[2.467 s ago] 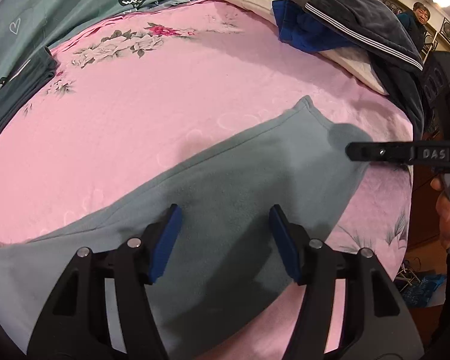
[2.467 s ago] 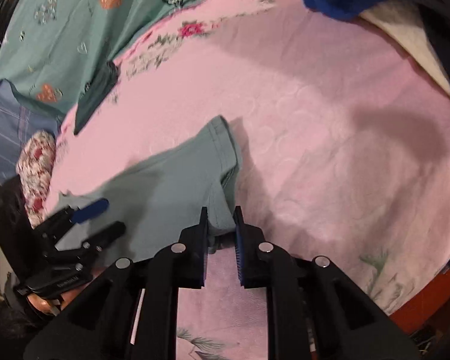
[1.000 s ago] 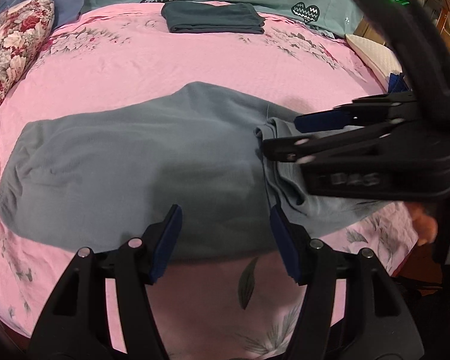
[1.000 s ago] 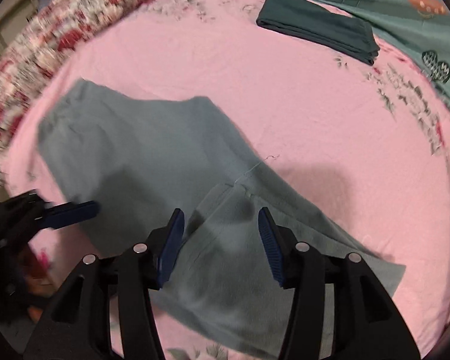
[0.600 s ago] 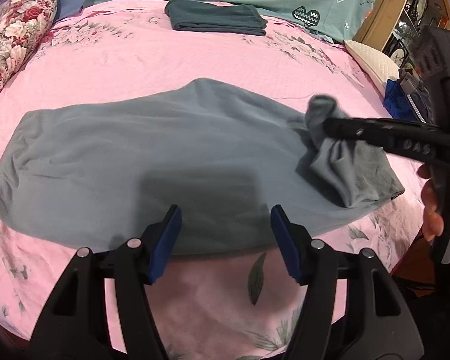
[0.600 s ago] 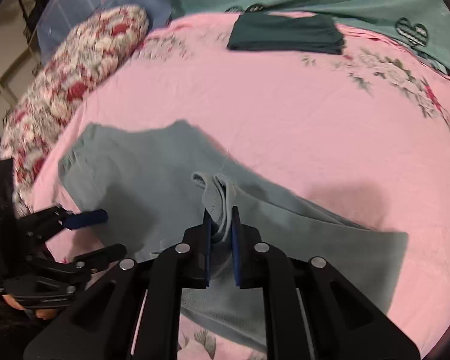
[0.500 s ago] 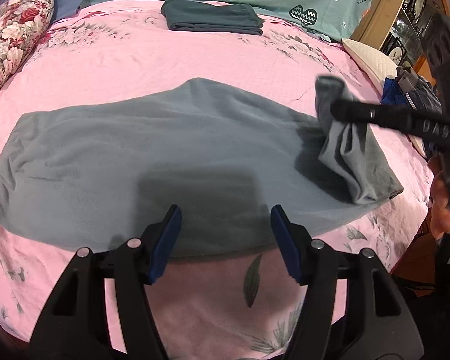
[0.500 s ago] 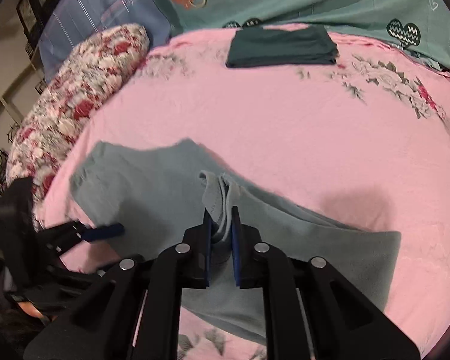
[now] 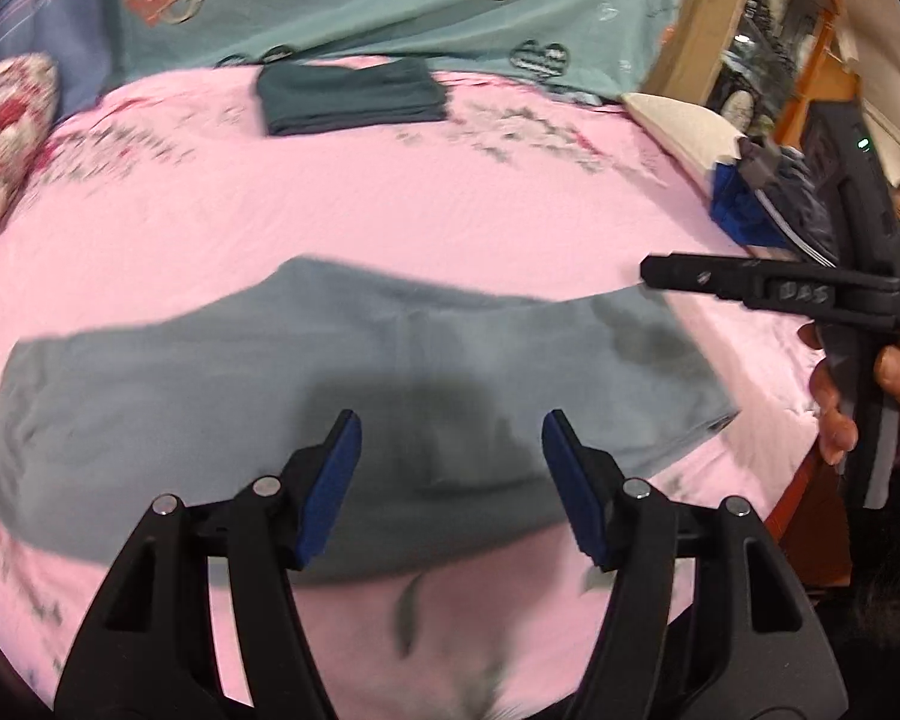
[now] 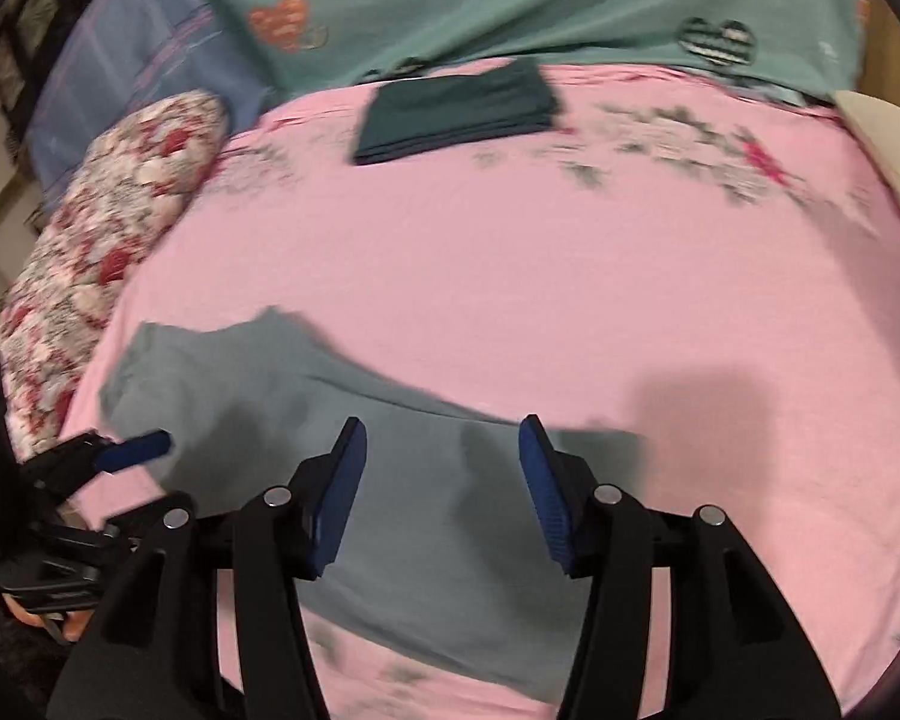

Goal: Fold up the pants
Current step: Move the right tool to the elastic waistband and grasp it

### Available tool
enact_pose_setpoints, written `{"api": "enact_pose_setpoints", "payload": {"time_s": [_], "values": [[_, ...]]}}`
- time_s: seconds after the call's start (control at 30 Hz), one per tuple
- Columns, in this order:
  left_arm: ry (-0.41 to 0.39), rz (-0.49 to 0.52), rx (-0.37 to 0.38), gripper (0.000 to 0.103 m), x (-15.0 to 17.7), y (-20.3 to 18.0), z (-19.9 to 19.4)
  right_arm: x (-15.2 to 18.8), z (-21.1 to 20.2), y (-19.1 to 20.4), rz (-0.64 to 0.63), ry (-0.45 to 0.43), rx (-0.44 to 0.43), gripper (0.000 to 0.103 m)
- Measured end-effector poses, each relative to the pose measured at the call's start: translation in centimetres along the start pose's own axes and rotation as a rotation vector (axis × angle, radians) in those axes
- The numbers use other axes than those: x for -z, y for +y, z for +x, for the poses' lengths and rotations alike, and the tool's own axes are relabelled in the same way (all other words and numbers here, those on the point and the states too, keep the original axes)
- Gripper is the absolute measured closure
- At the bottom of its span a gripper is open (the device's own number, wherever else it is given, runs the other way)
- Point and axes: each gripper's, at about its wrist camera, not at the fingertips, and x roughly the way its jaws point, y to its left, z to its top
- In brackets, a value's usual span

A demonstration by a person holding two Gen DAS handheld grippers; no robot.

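Grey-green pants (image 9: 222,396) lie flat across the near side of a pink bed (image 9: 390,198); they also show in the right wrist view (image 10: 438,516). My left gripper (image 9: 450,444) is open and empty, hovering over the middle of the pants. My right gripper (image 10: 441,450) is open and empty above the pants' right part. The right gripper also shows side-on in the left wrist view (image 9: 768,291), above the pants' right end. The left gripper shows at the lower left of the right wrist view (image 10: 120,480).
A folded dark green garment (image 9: 348,96) lies at the far side of the bed. A floral pillow (image 10: 102,228) is at the left. A white pillow (image 9: 684,126) with a pile of dark clothes (image 9: 768,204) is at the right. A teal heart-print sheet (image 9: 390,0) covers the back.
My right gripper has opened and let go of the pants leg end, which now lies flat on the bed. Both grippers have pulled back slightly.
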Motion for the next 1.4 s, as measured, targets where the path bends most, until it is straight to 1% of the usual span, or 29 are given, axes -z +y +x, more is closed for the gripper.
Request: {"api": "enact_pose_setpoints", "payload": {"time_s": [0.03,0.07,0.1,0.17,0.2,0.23,0.27,0.33,0.4,0.47,0.5,0.57,0.6,0.67,0.73,0.77,0.83,0.9,0.93,0.97,1.03,1.07,1.1,1.13,1.17,1.23,1.27,1.33,1.4], "values": [[0.008,0.014,0.024,0.039,-0.5,-1.1,0.8,0.3,0.2,-1.5,0.027,0.014,0.015,0.060],[0.024,0.033,0.057,0.039,-0.8,-2.2,1.9,0.4,0.8,-2.6,0.046,0.027,0.012,0.071],[0.040,0.050,0.069,0.039,-1.0,-3.1,3.0,0.6,1.6,-3.4,0.058,0.049,0.017,0.077],[0.096,0.061,0.043,0.039,-0.8,-3.8,5.6,1.4,3.8,-4.3,0.066,0.104,0.025,0.079],[0.141,0.044,0.028,0.040,-0.6,-3.5,7.1,1.8,4.8,-4.5,0.069,0.130,0.029,0.082],[0.148,0.035,0.023,0.041,-0.4,-3.1,7.7,2.3,5.0,-4.3,0.047,0.114,0.041,0.083],[0.136,0.044,0.022,0.041,-0.3,-3.1,7.5,2.5,4.9,-4.3,0.038,0.115,0.042,0.083],[0.131,0.045,0.013,0.041,-0.4,-3.3,6.9,2.7,3.2,-4.4,0.045,0.086,0.019,0.083],[0.132,0.038,0.018,0.040,-0.3,-3.3,6.3,3.6,0.8,-3.8,-0.008,0.068,0.000,0.083],[0.126,0.048,0.020,0.039,-0.1,-3.3,5.7,5.0,-0.7,-3.0,-0.076,0.093,-0.005,0.083],[0.128,0.062,0.008,0.039,0.1,-3.4,5.7,6.0,-0.8,-2.7,-0.108,0.115,0.011,0.083],[0.151,0.074,-0.024,0.039,0.7,-3.4,6.5,7.9,0.4,-2.8,-0.135,0.174,0.047,0.083],[0.144,0.077,-0.032,0.039,0.9,-3.3,6.7,8.5,0.5,-2.9,-0.147,0.157,0.053,0.083],[0.133,0.078,-0.037,0.039,0.6,-3.5,6.4,8.4,0.0,-2.9,-0.136,0.150,0.065,0.083],[0.128,0.067,-0.022,0.039,0.7,-3.4,5.9,8.2,-1.2,-2.4,-0.149,0.117,0.064,0.083],[0.134,0.072,-0.029,0.039,0.8,-3.2,6.1,8.4,-1.4,-2.1,-0.167,0.121,0.059,0.083],[0.128,0.073,-0.030,0.039,1.1,-2.9,6.3,9.5,-0.2,-1.6,-0.203,0.181,0.080,0.082],[0.115,0.061,-0.021,0.039,1.2,-2.8,6.0,9.3,-0.2,-1.6,-0.209,0.182,0.087,0.081],[0.098,0.053,-0.015,0.039,1.3,-2.7,5.4,8.8,-0.6,-1.4,-0.200,0.183,0.082,0.081],[0.077,0.045,-0.016,0.039,1.5,-2.4,4.6,7.8,-1.2,-0.9,-0.201,0.165,0.064,0.080],[0.029,0.009,-0.036,0.038,1.9,-1.3,2.1,5.5,-2.1,0.8,-0.230,0.126,0.001,0.069],[0.005,-0.024,-0.040,0.036,2.2,-0.3,0.6,4.0,-2.3,2.3,-0.251,0.111,-0.029,0.059],[-0.032,-0.074,-0.066,0.033,2.8,1.3,-1.4,2.6,-2.3,4.0,-0.275,0.100,-0.067,0.055],[-0.063,-0.118,-0.099,0.025,3.2,2.9,-3.0,0.9,-1.8,6.3,-0.309,0.101,-0.132,0.055],[-0.094,-0.178,-0.133,0.024,3.8,4.8,-4.8,-0.5,-1.2,8.4,-0.341,0.112,-0.189,0.054],[-0.139,-0.330,-0.176,0.024,5.2,9.6,-7.9,-3.0,0.7,13.6,-0.421,0.133,-0.284,0.052],[-0.153,-0.390,-0.196,0.024,5.8,11.7,-8.9,-4.1,2.1,16.3,-0.461,0.147,-0.321,0.049],[-0.153,-0.499,-0.241,0.024,7.3,15.5,-10.1,-6.4,5.8,22.0,-0.526,0.189,-0.396,0.048],[-0.150,-0.584,-0.200,0.026,8.3,18.2,-10.3,-7.6,9.3,26.8,-0.580,0.263,-0.448,0.047]]}}
